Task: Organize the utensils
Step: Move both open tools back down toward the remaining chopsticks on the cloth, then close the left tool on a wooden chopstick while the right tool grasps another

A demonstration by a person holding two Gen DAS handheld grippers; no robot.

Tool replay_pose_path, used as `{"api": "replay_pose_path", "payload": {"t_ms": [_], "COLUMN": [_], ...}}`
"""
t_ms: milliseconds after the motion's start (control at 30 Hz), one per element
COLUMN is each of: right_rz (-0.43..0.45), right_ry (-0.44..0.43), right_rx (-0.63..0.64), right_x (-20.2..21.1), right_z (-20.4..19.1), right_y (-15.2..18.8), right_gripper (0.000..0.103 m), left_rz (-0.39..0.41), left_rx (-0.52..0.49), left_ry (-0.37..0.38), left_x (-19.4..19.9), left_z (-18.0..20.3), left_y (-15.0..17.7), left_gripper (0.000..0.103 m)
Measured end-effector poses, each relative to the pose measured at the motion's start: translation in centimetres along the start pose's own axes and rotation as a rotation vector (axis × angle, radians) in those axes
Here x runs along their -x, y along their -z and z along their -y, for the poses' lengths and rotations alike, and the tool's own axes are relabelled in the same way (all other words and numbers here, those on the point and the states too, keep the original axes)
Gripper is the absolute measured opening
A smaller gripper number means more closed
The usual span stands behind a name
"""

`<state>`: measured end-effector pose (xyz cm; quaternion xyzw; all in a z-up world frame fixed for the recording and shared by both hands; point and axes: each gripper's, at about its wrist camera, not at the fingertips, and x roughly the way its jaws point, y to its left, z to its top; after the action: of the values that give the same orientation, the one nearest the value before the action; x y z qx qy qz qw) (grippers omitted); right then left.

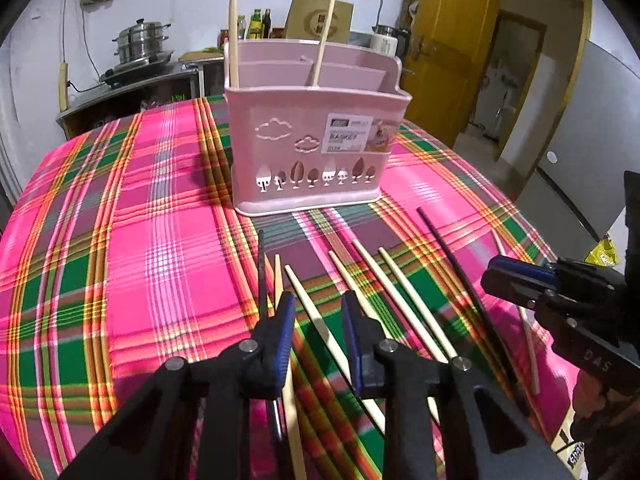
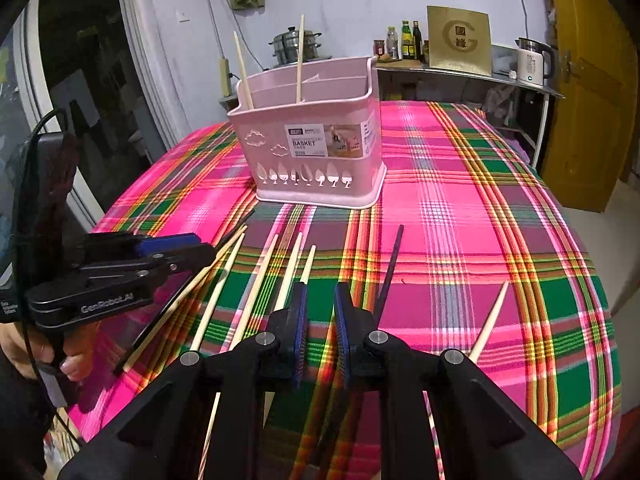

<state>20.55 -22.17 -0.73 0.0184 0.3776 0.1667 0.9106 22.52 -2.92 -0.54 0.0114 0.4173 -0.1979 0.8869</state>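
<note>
Noted left claw [image 1: 316,322] part-open and empty over a pale chopstick [image 1: 320,320], right claw [image 2: 320,316] narrowly parted, empty, pink basket [image 1: 312,152] well ahead; judged risk: closing on crowded neighbouring sticks, dragging two or rolling one off the surface [image 1: 120,240].

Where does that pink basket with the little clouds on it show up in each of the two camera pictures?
Left wrist view: the pink basket stands upper centre, on the plaid tablecloth, beyond the loose chopsticks.
Right wrist view: the basket stands upper centre, slightly left of the middle.
Shared landmark: the steel steamer pot by the back wall, left of the basket in one view, behind it in the other.
</note>
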Motion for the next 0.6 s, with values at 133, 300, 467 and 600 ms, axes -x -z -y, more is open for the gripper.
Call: {"api": "replay_pose_path", "payload": {"t_ms": [133,300,467,600], "right_rz": [-0.022,-0.038,-0.043,-0.049], "right_ry": [-0.005,-0.008,-0.013,-0.011], "right_rx": [0.002,0.005,0.007,0.01], "right_x": [-0.9,-1.7,-2.2,-2.6], "right_z": [0.0,-0.1,-0.4,-0.5], "right_y": [-0.3,-0.7,-0.9,-0.9], "right_gripper": [0.014,0.014,0.014,0.014], "left_rz": [-0.018,-0.033,-0.049,-0.063], "left_rx": [0.014,0.02,0.04,0.045], "left_ry": [0.001,0.012,0.022,0.015], "left_x": [-0.9,-1.8,-2.6,-3.2], "left_z": [-0.6,-0.9,-1.5,-1.8], "left_y": [-0.3,-0.6,-0.7,-0.8], "left_gripper": [0.024,0.024,0.024,0.024]}}
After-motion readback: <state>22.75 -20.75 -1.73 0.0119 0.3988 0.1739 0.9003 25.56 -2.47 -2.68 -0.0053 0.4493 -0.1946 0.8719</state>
